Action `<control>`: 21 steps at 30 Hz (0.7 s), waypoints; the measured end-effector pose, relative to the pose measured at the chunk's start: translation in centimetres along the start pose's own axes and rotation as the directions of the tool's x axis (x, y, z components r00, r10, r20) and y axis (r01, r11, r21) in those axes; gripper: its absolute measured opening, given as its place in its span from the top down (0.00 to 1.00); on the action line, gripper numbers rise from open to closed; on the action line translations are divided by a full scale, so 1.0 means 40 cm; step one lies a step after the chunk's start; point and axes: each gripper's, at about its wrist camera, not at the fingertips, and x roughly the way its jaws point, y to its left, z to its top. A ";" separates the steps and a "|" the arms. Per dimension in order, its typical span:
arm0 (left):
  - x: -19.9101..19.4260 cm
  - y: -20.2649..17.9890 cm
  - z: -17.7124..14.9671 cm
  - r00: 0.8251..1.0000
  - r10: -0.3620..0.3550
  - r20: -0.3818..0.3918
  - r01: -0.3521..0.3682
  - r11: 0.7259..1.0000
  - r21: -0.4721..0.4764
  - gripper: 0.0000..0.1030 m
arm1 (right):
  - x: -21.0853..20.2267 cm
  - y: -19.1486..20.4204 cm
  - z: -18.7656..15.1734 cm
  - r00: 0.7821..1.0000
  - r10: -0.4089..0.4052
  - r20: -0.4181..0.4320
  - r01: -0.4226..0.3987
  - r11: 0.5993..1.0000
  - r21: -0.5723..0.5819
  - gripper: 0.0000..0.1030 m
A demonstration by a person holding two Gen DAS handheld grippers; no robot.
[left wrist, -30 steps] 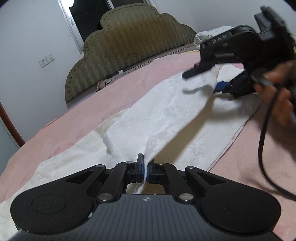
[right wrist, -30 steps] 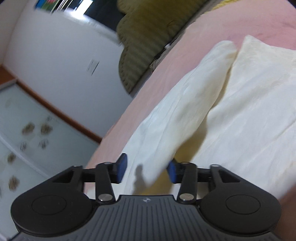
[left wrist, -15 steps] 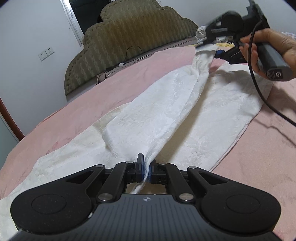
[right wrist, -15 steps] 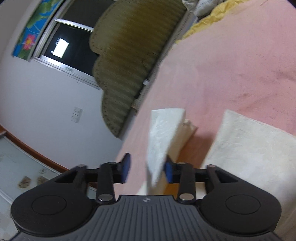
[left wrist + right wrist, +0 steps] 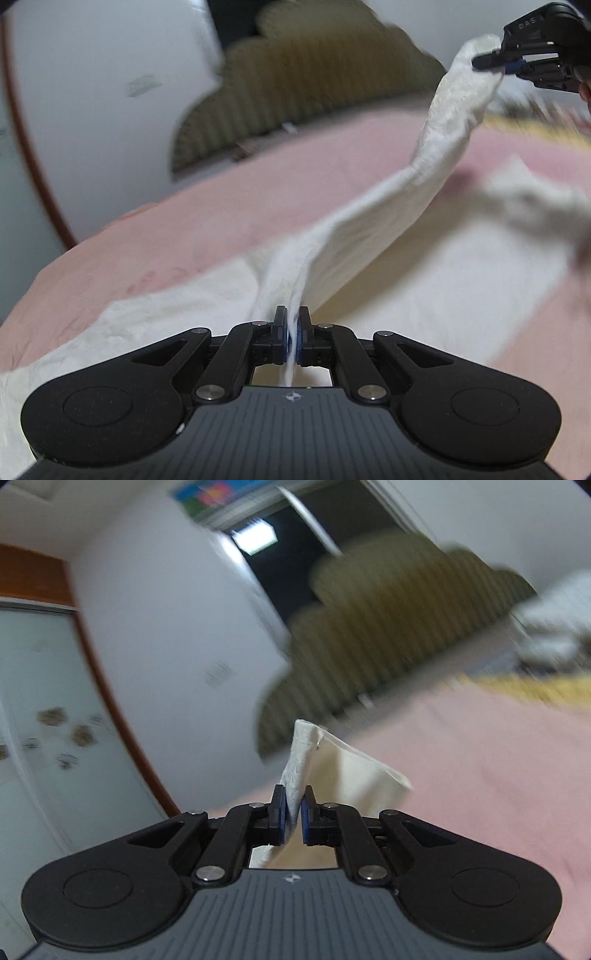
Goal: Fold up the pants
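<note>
pants (image 5: 388, 206) stretch between left gripper (image 5: 291, 338) and raised right gripper (image 5: 293, 818), both clamped on the cloth.

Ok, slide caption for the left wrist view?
Left gripper and right gripper pinch white pants, lifting one leg above pink bed.

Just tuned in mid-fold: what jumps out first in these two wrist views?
The white pants are strung in the air over the pink bed, one leg stretched between both grippers. The left gripper is shut on the near end, at the bottom of its own view. The right gripper, top right there, clamps the far end, with the green headboard behind.
</note>
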 end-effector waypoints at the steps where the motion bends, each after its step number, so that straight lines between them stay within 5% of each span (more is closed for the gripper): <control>1: -0.003 -0.013 -0.010 1.000 -0.024 -0.013 0.025 0.999 0.031 0.93 | -0.005 -0.041 -0.015 0.997 -0.054 -0.054 0.057 0.997 0.059 0.92; 5: -0.016 -0.061 -0.041 0.998 -0.062 -0.018 0.063 0.990 0.123 0.93 | -0.029 -0.184 -0.090 0.972 -0.145 -0.183 0.188 0.951 0.246 0.92; 9: -0.003 -0.025 -0.022 1.000 -0.016 -0.021 0.017 0.999 0.044 0.93 | 0.012 -0.170 -0.075 0.974 -0.084 -0.212 0.139 0.955 0.261 0.92; 13: -0.031 0.049 0.019 0.991 0.122 0.052 -0.113 0.982 -0.150 0.93 | 0.020 -0.041 0.026 0.997 0.070 -0.033 -0.065 0.988 0.140 0.92; 16: -0.067 0.034 0.029 0.987 0.121 0.103 -0.113 0.991 -0.076 0.93 | -0.054 -0.008 0.055 0.984 0.152 0.091 -0.156 0.987 0.031 0.92; 19: -0.078 -0.047 -0.006 0.996 0.033 0.079 -0.044 0.988 0.145 0.90 | -0.085 -0.079 0.004 0.998 -0.057 -0.023 0.058 0.997 0.042 0.92; 21: -0.085 -0.095 -0.046 0.998 -0.018 0.067 0.002 0.972 0.234 0.90 | -0.097 -0.169 -0.061 0.971 -0.191 -0.142 0.204 0.975 0.088 0.91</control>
